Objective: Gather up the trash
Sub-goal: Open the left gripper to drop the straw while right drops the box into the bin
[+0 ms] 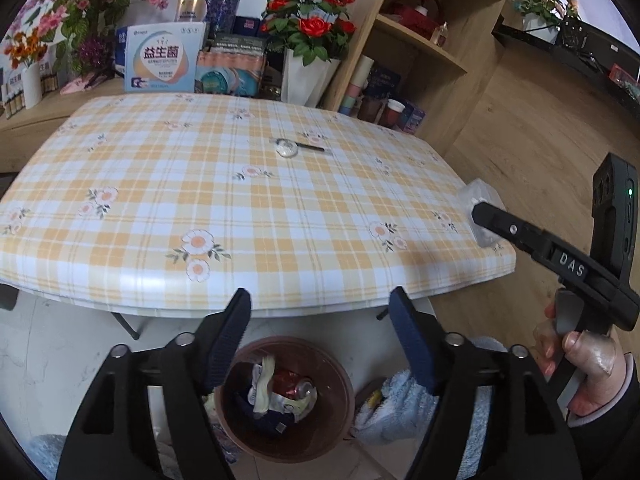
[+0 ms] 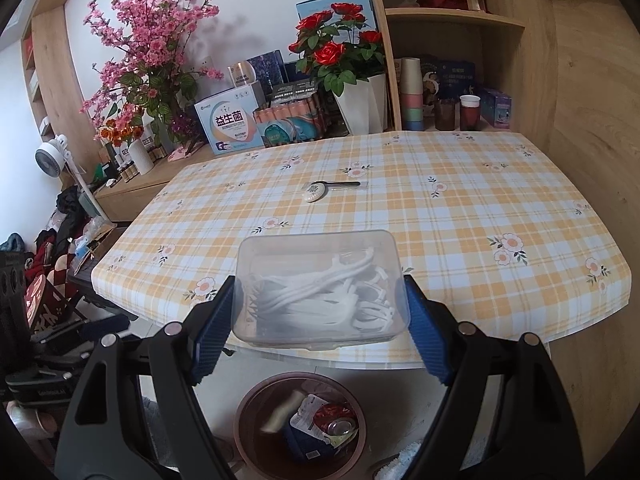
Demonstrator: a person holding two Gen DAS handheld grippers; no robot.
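A brown round trash bin (image 1: 347,400) stands on the floor below the table's near edge, holding a red can (image 1: 294,386), pale wrappers and dark scraps. My left gripper (image 1: 320,292) hangs open above it with nothing between its fingers. My right gripper (image 2: 320,284) is shut on a clear plastic box (image 2: 320,264) of white floss picks at the table's near edge, with a blue pad against each side wall. In the left wrist view that box (image 1: 476,192) shows at the table's right corner, behind a black finger of the right gripper (image 1: 482,214). The bin (image 2: 240,412) lies just below the box.
The table (image 2: 480,200) has a yellow plaid cloth with a small white round item on a black handle (image 2: 314,192) at its middle. Boxes, flower pots and wooden shelves line its far side. A light blue fluffy towel (image 1: 400,404) lies right of the bin. Clutter fills the floor at left (image 2: 52,280).
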